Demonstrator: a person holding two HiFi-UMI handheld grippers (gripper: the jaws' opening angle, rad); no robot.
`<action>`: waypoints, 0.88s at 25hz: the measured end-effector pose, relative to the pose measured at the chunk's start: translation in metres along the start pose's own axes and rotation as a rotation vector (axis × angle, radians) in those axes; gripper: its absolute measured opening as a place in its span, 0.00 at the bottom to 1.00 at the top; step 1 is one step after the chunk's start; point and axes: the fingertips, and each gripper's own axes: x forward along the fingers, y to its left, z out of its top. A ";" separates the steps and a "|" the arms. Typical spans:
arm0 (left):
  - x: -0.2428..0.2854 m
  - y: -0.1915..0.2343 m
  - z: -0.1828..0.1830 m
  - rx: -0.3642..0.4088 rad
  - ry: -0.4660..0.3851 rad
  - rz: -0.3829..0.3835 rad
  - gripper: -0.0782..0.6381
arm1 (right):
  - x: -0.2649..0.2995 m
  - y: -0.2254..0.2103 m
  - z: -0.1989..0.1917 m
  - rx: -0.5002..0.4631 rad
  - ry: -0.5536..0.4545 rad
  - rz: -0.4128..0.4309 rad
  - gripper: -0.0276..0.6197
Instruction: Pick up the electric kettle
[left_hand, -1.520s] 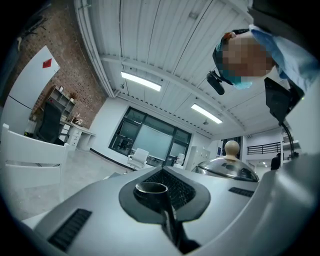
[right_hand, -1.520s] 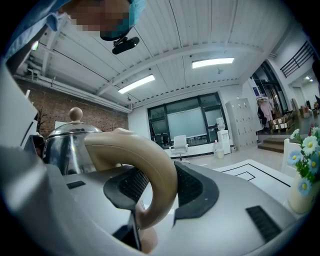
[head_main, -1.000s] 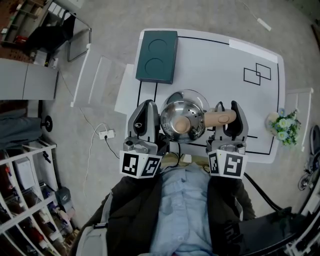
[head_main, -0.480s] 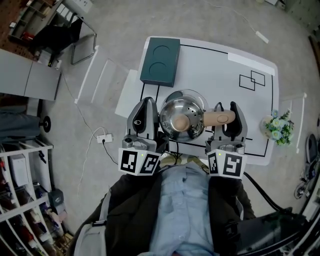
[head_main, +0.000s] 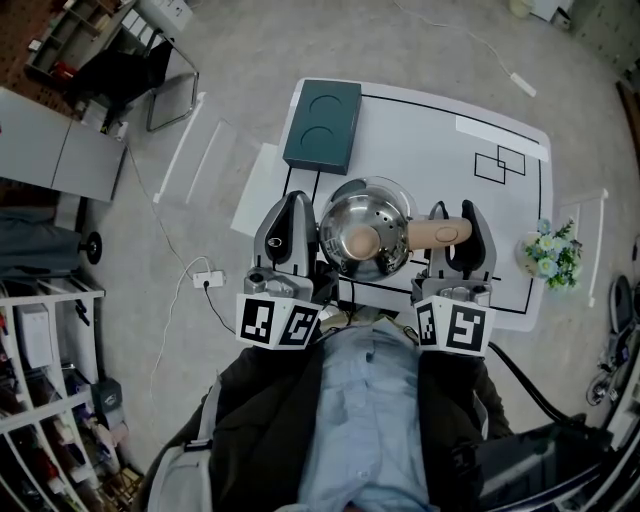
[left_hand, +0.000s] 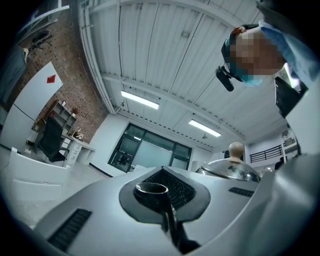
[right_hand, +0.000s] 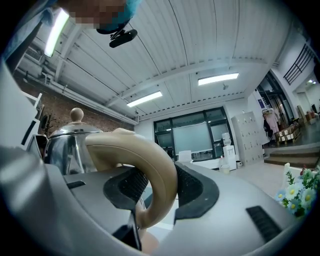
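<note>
A steel electric kettle (head_main: 365, 235) with a round wooden knob (head_main: 358, 243) hangs above the white table (head_main: 430, 130), between my two grippers. Its tan handle (head_main: 435, 233) points right, and my right gripper (head_main: 455, 222) is shut on it. In the right gripper view the curved handle (right_hand: 160, 175) sits between the dark pads, with the kettle body (right_hand: 67, 145) at left. My left gripper (head_main: 290, 215) is at the kettle's left side. In the left gripper view it is shut on a thin dark spout (left_hand: 152, 189), and the lid (left_hand: 232, 170) shows at right.
A dark green block (head_main: 322, 125) with two round recesses lies at the table's far left corner. Black outlined rectangles (head_main: 500, 160) are drawn at the far right. A bunch of flowers (head_main: 545, 255) stands beside the right edge. A power strip (head_main: 208, 277) lies on the floor at left.
Both grippers and the kettle have risen together; the table below looks a little smaller and farther away. Both grips look the same as before.
</note>
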 end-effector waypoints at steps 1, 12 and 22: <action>-0.001 -0.001 0.001 0.001 -0.002 0.000 0.12 | -0.001 0.000 0.001 0.000 -0.002 0.001 0.29; -0.008 -0.005 0.012 0.008 -0.021 -0.003 0.12 | -0.006 0.004 0.010 0.004 -0.020 0.005 0.29; -0.010 -0.010 0.017 0.005 -0.034 -0.014 0.12 | -0.008 0.005 0.015 -0.003 -0.029 0.006 0.29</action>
